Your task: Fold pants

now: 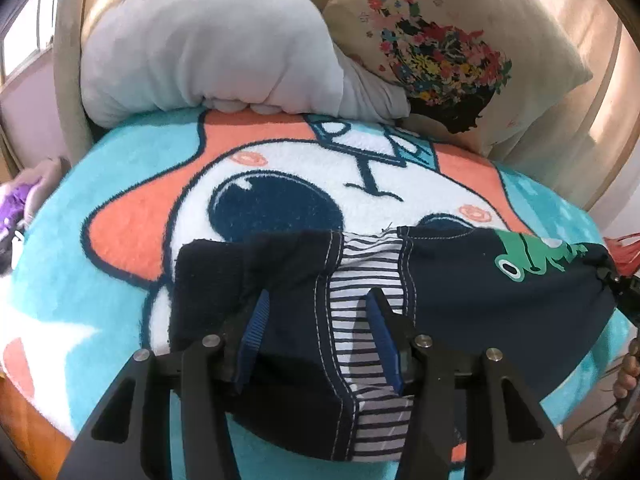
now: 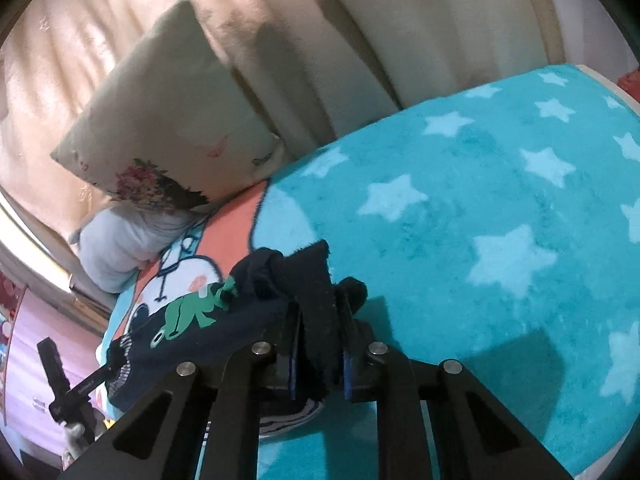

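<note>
Here the left claw (image 1: 316,336) straddles the pants' (image 1: 460,300) striped waistband on the bed blanket (image 1: 100,300), jaws apart; the right claw (image 2: 320,356) is clenched on a dark hem. Best carry that hem across evenly, keeping the waistband pinned.

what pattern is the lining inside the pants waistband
Navy-and-white stripes on the lining of the dark navy pants; clearest in left wrist view.

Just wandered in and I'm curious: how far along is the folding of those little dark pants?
Barely begun. The pants lie bunched on the blanket, striped lining showing. In hand: the right gripper is clamped on a dark edge; the left gripper straddles the waist, apparently without pinching. Left: flattening and every fold.
</note>
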`<control>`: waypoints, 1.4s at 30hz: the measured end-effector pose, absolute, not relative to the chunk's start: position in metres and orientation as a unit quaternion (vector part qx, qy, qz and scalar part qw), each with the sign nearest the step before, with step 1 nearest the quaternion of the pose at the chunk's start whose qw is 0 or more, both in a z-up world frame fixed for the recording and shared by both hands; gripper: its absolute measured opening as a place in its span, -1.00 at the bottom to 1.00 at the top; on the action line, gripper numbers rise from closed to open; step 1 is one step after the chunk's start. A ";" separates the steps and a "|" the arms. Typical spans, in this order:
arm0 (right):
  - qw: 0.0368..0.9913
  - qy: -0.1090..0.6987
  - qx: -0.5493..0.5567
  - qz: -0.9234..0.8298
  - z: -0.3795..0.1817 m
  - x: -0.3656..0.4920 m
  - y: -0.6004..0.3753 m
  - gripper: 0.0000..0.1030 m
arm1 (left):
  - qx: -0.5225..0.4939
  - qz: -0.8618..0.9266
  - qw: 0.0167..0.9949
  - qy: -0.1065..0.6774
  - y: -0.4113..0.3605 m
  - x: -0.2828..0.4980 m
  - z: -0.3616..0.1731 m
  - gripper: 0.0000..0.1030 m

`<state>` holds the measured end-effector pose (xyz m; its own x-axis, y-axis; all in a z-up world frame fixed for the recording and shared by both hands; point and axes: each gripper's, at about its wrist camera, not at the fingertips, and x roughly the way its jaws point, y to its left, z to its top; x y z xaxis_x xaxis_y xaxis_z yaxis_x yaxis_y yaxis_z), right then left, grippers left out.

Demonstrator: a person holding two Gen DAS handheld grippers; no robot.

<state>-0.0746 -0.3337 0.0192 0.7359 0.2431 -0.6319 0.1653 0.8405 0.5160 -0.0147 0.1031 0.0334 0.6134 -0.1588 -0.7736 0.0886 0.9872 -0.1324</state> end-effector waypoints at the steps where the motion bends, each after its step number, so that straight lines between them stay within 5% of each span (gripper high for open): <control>1: 0.885 0.369 0.282 0.020 0.014 -0.074 -0.334 -0.69 | -0.039 -0.067 0.898 0.432 0.102 -0.016 0.033 -0.04; 3: 0.879 0.387 0.279 0.013 0.001 -0.072 -0.333 -0.61 | -0.047 -0.072 0.896 0.435 0.105 -0.017 0.034 -0.04; 9: 0.895 0.341 0.286 -0.017 0.019 -0.097 -0.346 0.05 | -0.073 -0.092 0.910 0.398 0.120 -0.043 0.076 -0.04; 16: 0.931 0.260 0.253 0.041 0.066 -0.120 -0.310 0.05 | -0.080 -0.164 0.895 0.407 0.087 -0.041 0.084 0.18; 26: 0.893 0.394 0.169 0.138 0.005 -0.076 -0.213 0.04 | -0.028 -0.156 0.864 0.478 0.032 -0.001 0.020 0.17; 30: 0.916 0.372 0.147 0.011 0.013 -0.090 -0.255 0.02 | -0.039 -0.153 0.860 0.485 0.043 -0.005 0.031 0.16; 34: 0.915 0.320 0.247 -0.002 0.026 -0.122 -0.306 0.09 | -0.057 -0.191 0.858 0.473 0.038 -0.023 0.066 0.15; 36: 0.925 0.287 0.244 -0.040 0.037 -0.142 -0.316 0.26 | -0.058 -0.219 0.862 0.453 0.023 -0.029 0.087 0.15; 42: 0.923 0.297 0.246 -0.023 0.028 -0.146 -0.312 0.30 | -0.062 -0.315 0.829 0.458 -0.064 -0.011 0.110 0.16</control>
